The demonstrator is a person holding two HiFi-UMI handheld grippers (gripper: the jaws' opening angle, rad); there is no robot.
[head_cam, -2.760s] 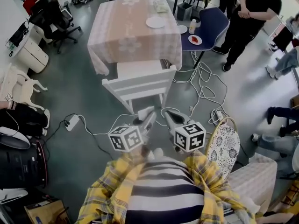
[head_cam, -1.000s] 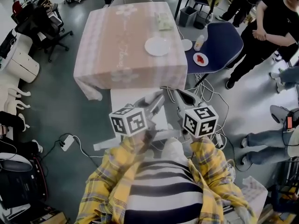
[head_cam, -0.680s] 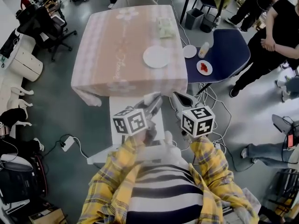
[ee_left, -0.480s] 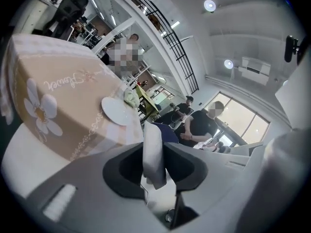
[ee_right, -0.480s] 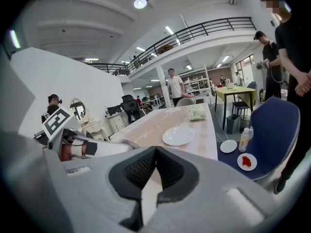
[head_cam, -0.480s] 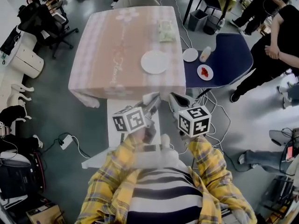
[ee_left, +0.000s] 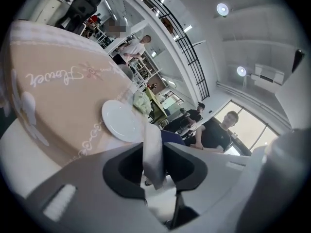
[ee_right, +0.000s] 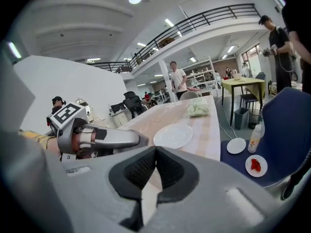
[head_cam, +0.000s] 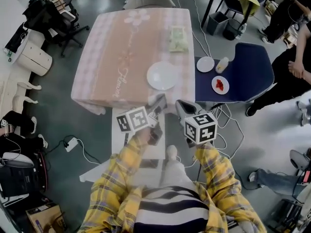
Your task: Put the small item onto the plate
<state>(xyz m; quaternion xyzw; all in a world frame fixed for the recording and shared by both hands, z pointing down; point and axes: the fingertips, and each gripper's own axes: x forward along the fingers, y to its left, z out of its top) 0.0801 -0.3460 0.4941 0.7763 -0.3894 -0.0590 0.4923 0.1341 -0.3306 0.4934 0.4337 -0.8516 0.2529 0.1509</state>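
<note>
Closer to the plate [head_cam: 162, 75] than a second ago, I am pinching a thin pale strip [ee_left: 152, 147] in my left gripper [head_cam: 158, 102]. My right gripper [ee_right: 154, 152] is riding shut and empty. I am judging the strip light and floppy, best held mid-length.

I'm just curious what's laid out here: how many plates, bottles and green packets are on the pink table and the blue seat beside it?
Plates: 3 (large plate, small empty plate, plate with red food)
Bottles: 1
Green packets: 1
Total: 5
</note>
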